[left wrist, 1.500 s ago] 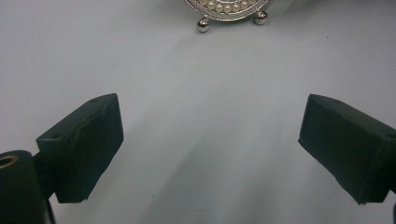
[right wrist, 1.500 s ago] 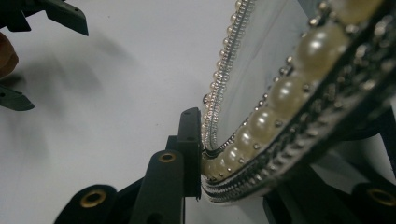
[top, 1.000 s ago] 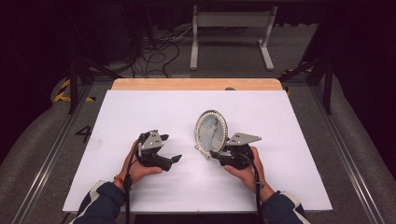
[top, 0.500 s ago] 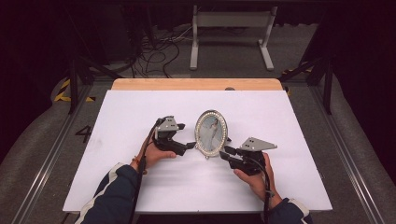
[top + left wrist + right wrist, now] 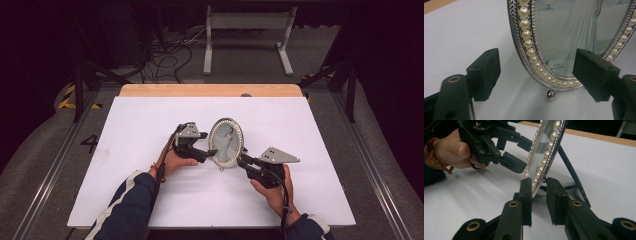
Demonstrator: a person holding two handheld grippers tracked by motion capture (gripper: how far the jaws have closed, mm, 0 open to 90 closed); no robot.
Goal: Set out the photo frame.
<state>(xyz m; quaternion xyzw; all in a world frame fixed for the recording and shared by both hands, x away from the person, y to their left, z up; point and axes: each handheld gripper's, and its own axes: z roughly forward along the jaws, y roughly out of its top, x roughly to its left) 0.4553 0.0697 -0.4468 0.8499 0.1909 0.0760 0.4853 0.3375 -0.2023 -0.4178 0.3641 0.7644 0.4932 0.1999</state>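
An oval picture frame [image 5: 226,142] with a pearl rim stands upright on the white table [image 5: 150,120], propped on its back leg [image 5: 571,172]. My left gripper [image 5: 212,152] comes in from its left. Its jaws have just been closing and stand open on either side of the lower rim [image 5: 564,37] without touching it; the left gripper [image 5: 539,72] is wide. My right gripper [image 5: 242,160] is at the lower right edge. The right gripper [image 5: 538,187] has also been closing: the frame edge [image 5: 544,152] sits between narrow pads, with a thin gap at the back pad.
A wooden strip [image 5: 210,90] runs along the table's far edge. Beyond it are a metal stand [image 5: 247,30] and loose cables [image 5: 170,50] on the floor. Dark rails flank the table. A small ball foot [image 5: 551,95] sits under the frame.
My left gripper has travelled right and away from me, up to the frame's left rim. The right gripper has shifted slightly right and its jaws have narrowed around the frame's edge.
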